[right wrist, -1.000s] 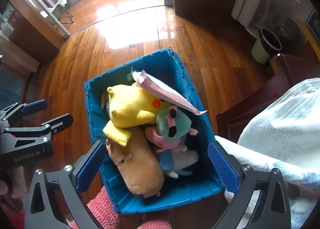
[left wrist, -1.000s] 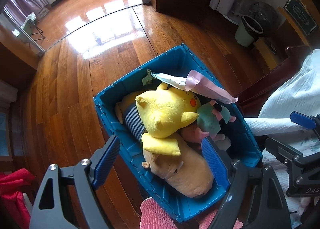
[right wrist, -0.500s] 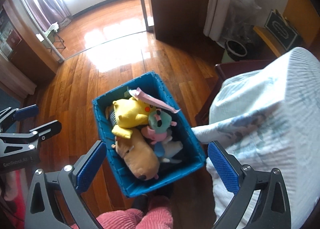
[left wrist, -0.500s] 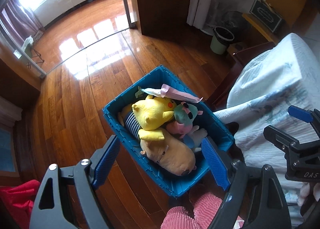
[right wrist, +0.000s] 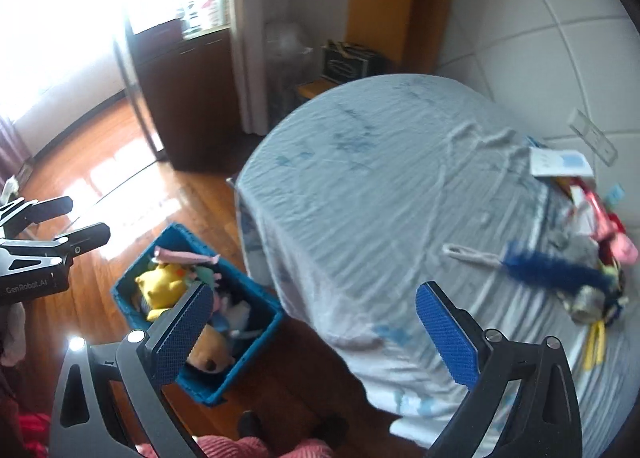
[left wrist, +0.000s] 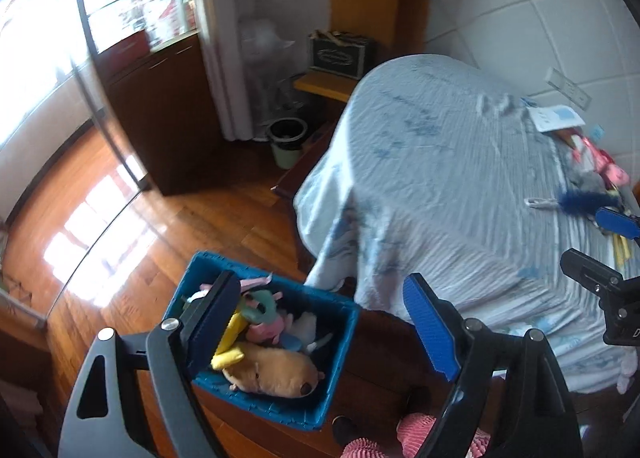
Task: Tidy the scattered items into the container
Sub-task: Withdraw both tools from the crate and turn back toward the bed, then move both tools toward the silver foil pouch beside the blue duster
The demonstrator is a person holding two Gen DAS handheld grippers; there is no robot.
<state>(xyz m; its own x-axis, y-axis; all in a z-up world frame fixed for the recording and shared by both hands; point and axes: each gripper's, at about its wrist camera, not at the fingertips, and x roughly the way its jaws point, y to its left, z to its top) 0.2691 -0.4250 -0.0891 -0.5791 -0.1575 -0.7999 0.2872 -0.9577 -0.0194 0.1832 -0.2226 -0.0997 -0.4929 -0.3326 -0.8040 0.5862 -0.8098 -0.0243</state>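
A: In the left wrist view, what do we see?
B: Our left gripper (left wrist: 320, 330) is spread wide with nothing between its blue pads. The blue container (left wrist: 340, 362) sits on the wooden floor (left wrist: 132, 226) at lower centre, full of plush toys (left wrist: 272, 374). Scattered items (left wrist: 592, 174) lie on the bed (left wrist: 432, 186) at the right edge.

A: And the right wrist view?
B: Our right gripper (right wrist: 316, 330) is likewise released and empty. The container shows at lower left beside the bed; the scattered items, a blue feathery one (right wrist: 552, 266) among them, lie blurred at far right.
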